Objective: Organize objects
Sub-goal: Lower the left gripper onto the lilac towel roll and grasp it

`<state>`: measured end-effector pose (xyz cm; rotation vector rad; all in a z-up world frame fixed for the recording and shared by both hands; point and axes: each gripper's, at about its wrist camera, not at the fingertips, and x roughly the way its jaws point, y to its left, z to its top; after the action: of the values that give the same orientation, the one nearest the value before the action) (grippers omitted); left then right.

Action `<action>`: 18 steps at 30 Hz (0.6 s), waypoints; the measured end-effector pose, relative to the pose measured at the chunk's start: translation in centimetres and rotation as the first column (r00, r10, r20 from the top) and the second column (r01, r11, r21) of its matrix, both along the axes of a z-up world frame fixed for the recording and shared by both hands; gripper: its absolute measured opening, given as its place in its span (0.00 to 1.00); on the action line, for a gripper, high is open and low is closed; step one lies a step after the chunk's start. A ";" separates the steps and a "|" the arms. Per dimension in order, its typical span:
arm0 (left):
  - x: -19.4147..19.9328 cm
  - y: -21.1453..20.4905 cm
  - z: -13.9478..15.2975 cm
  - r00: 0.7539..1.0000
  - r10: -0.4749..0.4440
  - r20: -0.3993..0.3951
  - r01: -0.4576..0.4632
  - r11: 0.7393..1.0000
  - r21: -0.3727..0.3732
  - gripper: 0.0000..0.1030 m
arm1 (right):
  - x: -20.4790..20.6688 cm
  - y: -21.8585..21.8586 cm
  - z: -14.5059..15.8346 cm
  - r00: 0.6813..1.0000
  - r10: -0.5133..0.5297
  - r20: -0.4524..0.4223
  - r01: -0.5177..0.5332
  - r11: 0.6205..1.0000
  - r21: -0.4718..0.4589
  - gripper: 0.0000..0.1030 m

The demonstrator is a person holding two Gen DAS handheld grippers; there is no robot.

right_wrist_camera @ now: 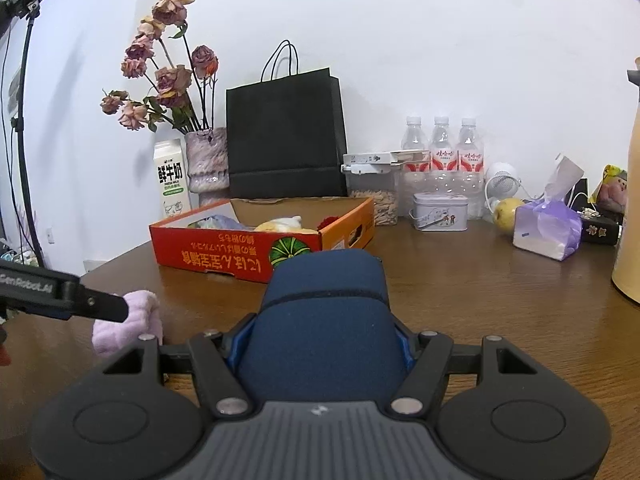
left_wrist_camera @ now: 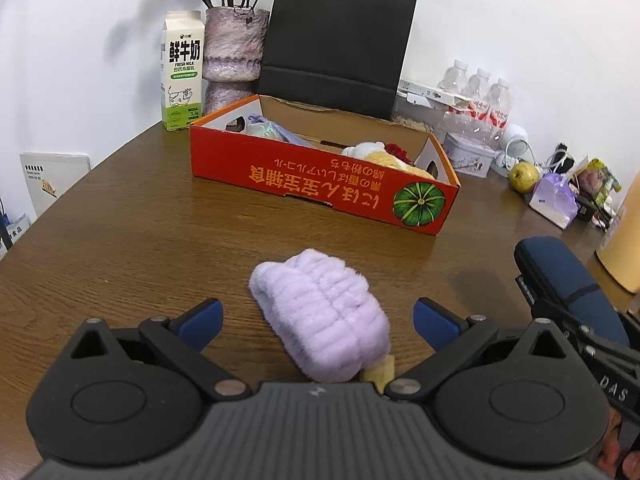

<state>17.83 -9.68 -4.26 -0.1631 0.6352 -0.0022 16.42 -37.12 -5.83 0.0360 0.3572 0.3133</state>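
Observation:
A fluffy lilac headband (left_wrist_camera: 320, 314) lies on the brown wooden table (left_wrist_camera: 120, 240), between the wide-open fingers of my left gripper (left_wrist_camera: 318, 322), which do not touch it. A small yellow piece (left_wrist_camera: 380, 374) peeks out under its near end. The headband also shows in the right wrist view (right_wrist_camera: 128, 326). My right gripper (right_wrist_camera: 322, 338) is shut on a dark blue case (right_wrist_camera: 324, 320); the case also shows in the left wrist view (left_wrist_camera: 568, 284). An open red cardboard box (left_wrist_camera: 320, 184) with a pumpkin print stands behind, holding soft toys and a bag.
Behind the box stand a milk carton (left_wrist_camera: 182, 72), a vase of dried roses (left_wrist_camera: 234, 44) and a black paper bag (left_wrist_camera: 336, 44). At the right are water bottles (left_wrist_camera: 480, 96), a tin (left_wrist_camera: 468, 154), a green apple (left_wrist_camera: 523, 177), a purple tissue pack (left_wrist_camera: 554, 196) and a yellow jug (right_wrist_camera: 632, 208).

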 end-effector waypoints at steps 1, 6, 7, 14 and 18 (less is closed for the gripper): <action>0.2 -0.1 -0.1 1.000 0.001 0.002 -0.001 1.000 0.001 1.00 | 0.0 0.0 0.0 1.000 0.000 0.002 0.000 1.000 -0.001 0.63; 1.3 -0.8 -0.8 1.000 0.020 -0.014 -0.020 1.000 0.015 1.00 | 0.0 0.0 0.0 1.000 -0.004 0.003 0.004 1.000 0.002 0.63; 1.5 -0.9 -1.0 0.999 0.026 -0.020 -0.026 1.000 0.015 1.00 | 0.0 0.0 0.0 1.000 -0.005 0.003 0.005 1.000 0.002 0.63; 2.2 -1.2 -2.2 0.997 0.056 -0.046 -0.056 0.998 0.009 0.92 | -0.2 0.0 0.0 1.000 -0.016 0.008 0.016 1.000 -0.001 0.63; 2.2 -1.4 -2.5 0.997 0.048 -0.054 -0.049 0.999 -0.010 0.55 | -0.3 0.1 0.0 1.000 -0.025 0.017 0.025 1.000 -0.007 0.63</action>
<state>20.05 -11.06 -6.71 -0.1896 0.6850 0.0453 16.08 -37.00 -5.79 0.0303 0.3409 0.2873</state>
